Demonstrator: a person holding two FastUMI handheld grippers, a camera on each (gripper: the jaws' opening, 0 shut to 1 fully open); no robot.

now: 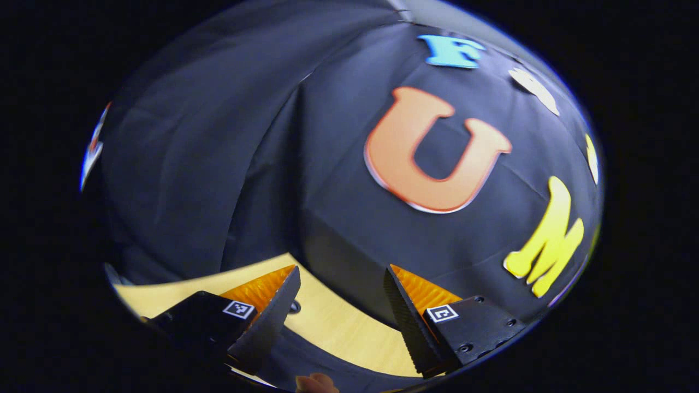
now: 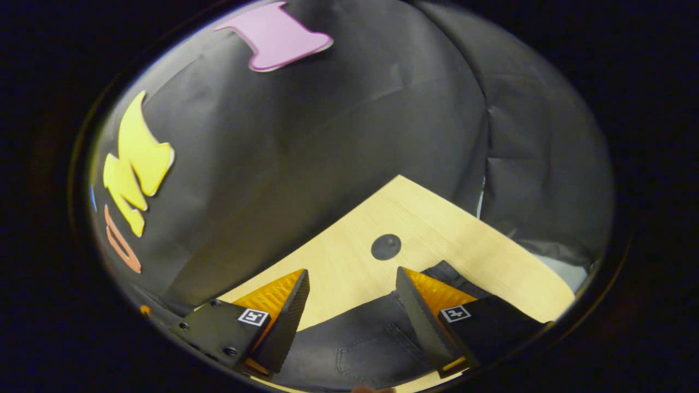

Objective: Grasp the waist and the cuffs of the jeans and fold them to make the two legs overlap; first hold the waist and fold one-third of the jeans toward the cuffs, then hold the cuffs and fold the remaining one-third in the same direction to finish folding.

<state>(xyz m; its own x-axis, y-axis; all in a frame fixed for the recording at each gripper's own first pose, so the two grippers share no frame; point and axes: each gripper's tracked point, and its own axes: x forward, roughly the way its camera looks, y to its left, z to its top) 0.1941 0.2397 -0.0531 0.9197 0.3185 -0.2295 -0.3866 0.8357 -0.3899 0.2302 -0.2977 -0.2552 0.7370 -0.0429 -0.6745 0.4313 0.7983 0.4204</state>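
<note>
Left gripper (image 1: 341, 281): raised above the table, its camera looking mostly at the black cloth wall; the two fingers stand wide apart with nothing between them, so the jaws are released.
Right gripper (image 2: 352, 284): also above the table, tilted down toward the jeans; the fingers are spread wide and hold nothing, jaws released.
Jeans (image 2: 360, 344): dark denim lying flat on the table, at the lower edge of the right gripper view, below and between that gripper's fingers. A stitched back pocket shows on the fabric, so this looks like the waist end. In the left gripper view a dark strip of the same cloth (image 1: 306, 355) lies at the bottom, between the finger bases.
Table (image 2: 437, 229): light wood top with visible grain; one corner points toward the cloth wall in the right gripper view.
Round dark cap (image 2: 386, 246): set in the tabletop just beyond the jeans, apart from the fabric.
Contact: whether either gripper's fingers touch the denim cannot be told; the fabric sits under them, not clamped.
Fingertip (image 1: 315, 383): a bit of the person's hand shows at the very bottom edge of the left gripper view.
</note>
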